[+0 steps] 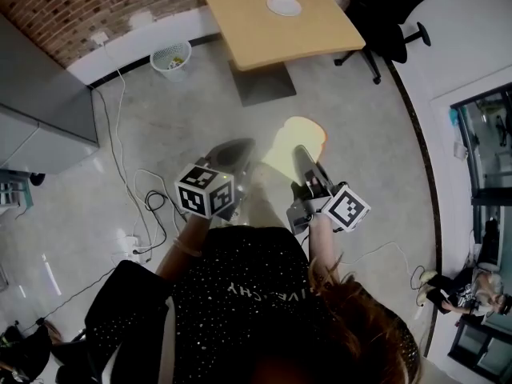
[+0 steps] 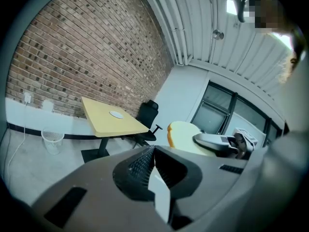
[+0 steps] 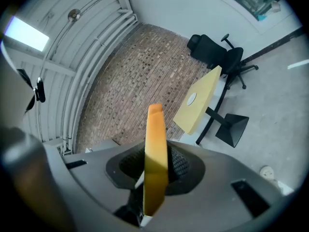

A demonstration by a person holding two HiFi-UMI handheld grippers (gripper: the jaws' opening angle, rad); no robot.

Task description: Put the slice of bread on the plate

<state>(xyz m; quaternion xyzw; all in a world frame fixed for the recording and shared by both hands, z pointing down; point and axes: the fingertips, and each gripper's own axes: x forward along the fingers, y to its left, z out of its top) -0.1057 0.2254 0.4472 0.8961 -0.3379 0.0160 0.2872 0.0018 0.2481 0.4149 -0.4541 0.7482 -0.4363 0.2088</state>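
A slice of bread (image 1: 290,144) with a tan crust is held upright and edge-on in my right gripper (image 1: 302,158), whose jaws are shut on its lower part. In the right gripper view the slice (image 3: 155,149) stands between the jaws (image 3: 155,173). My left gripper (image 1: 234,154) hovers beside it at the left, shut with nothing in it (image 2: 153,166). Both are held in the air over the floor. The white plate (image 1: 284,6) lies on a wooden table (image 1: 256,38) well ahead. From the left gripper view I see the bread (image 2: 186,135), the plate (image 2: 116,114) and the table (image 2: 120,125).
A black office chair (image 1: 392,14) stands right of the table. A white waste basket (image 1: 171,58) sits by the brick wall at the left. Cables (image 1: 152,206) trail over the grey floor. A grey cabinet (image 1: 40,110) fills the left side. A person (image 1: 472,290) sits at the lower right.
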